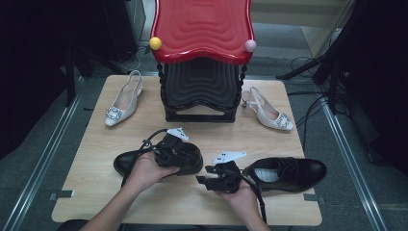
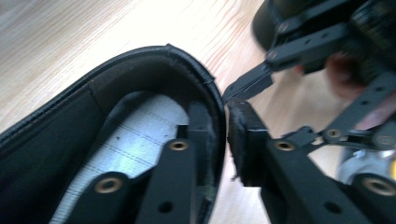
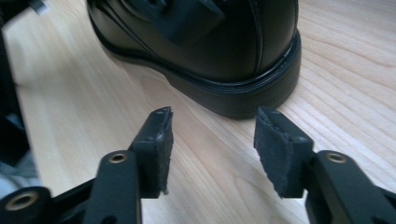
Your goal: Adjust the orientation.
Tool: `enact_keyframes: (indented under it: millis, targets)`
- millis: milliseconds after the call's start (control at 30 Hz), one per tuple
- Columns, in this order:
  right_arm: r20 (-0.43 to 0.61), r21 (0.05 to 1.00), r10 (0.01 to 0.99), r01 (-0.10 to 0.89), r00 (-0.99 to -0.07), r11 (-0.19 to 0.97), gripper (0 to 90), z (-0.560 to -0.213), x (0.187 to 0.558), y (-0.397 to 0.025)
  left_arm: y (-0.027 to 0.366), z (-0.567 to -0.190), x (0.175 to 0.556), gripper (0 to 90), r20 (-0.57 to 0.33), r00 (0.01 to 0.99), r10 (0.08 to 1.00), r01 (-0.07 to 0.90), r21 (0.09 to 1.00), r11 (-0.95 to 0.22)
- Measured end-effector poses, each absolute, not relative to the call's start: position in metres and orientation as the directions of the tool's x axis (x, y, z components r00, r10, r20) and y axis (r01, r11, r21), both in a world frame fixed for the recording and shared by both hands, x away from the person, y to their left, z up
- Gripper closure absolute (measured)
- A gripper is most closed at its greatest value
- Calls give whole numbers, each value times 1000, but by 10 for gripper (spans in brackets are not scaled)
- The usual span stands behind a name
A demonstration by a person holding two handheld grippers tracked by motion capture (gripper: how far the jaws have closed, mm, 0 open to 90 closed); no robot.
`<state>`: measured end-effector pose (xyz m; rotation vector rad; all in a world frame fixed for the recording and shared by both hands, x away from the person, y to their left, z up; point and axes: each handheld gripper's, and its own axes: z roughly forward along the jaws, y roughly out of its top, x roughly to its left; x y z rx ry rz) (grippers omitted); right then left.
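Observation:
A black leather shoe (image 1: 144, 161) lies at the front left of the wooden table (image 1: 96, 144), toe to the left. My left gripper (image 1: 185, 154) is shut on its heel collar. In the left gripper view one jaw sits inside the shoe (image 2: 70, 140) and the other outside, with the gripper (image 2: 225, 135) pinching the rim. A second black shoe (image 1: 288, 172) lies at the front right. My right gripper (image 1: 202, 180) hovers between the two shoes, open and holding nothing. In the right gripper view it (image 3: 212, 140) faces the first shoe's heel (image 3: 224, 51) a short way off.
A red-topped stool-like stand (image 1: 202, 29) over a black one occupies the back middle, with a yellow ball (image 1: 155, 43) and a pink ball (image 1: 250, 45) at its corners. One white slingback heel (image 1: 122, 103) lies left of it and another (image 1: 269, 111) right.

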<state>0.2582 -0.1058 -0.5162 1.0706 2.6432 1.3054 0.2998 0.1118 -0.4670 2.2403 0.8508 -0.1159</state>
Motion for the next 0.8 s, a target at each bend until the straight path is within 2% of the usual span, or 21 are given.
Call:
enact_keyframes:
  millis: [33,67,267,400,433,500,633,800]
  targets:
    - [293,701,578,582,-761,411,538,-515,259,-106,116,-463,298,709,-288,779,557,600,601,-528]
    - [293,701,578,582,-761,411,538,-515,259,-106,116,-463,298,698,-288,779,557,600,601,-528]
    - [240,730,568,532,-788,429,677,-505,256,-105,139,-447,280,696,-247,763,598,598,621,-507]
    - [249,736,564,532,-787,418,741,-501,257,-103,153,-442,271,745,-246,740,627,614,627,-480]
    - [256,739,557,531,-790,414,810,-497,257,-102,164,-438,264,801,-244,728,641,618,639,-459]
    - [258,747,544,522,-798,411,879,-488,257,-100,174,-436,257,849,-242,715,656,623,647,-440]
    - [247,769,527,496,-813,403,900,-472,261,-97,189,-443,247,892,-247,686,684,643,646,-412]
    - [247,784,521,485,-817,388,900,-463,274,-88,206,-461,236,895,-262,642,721,683,623,-381]
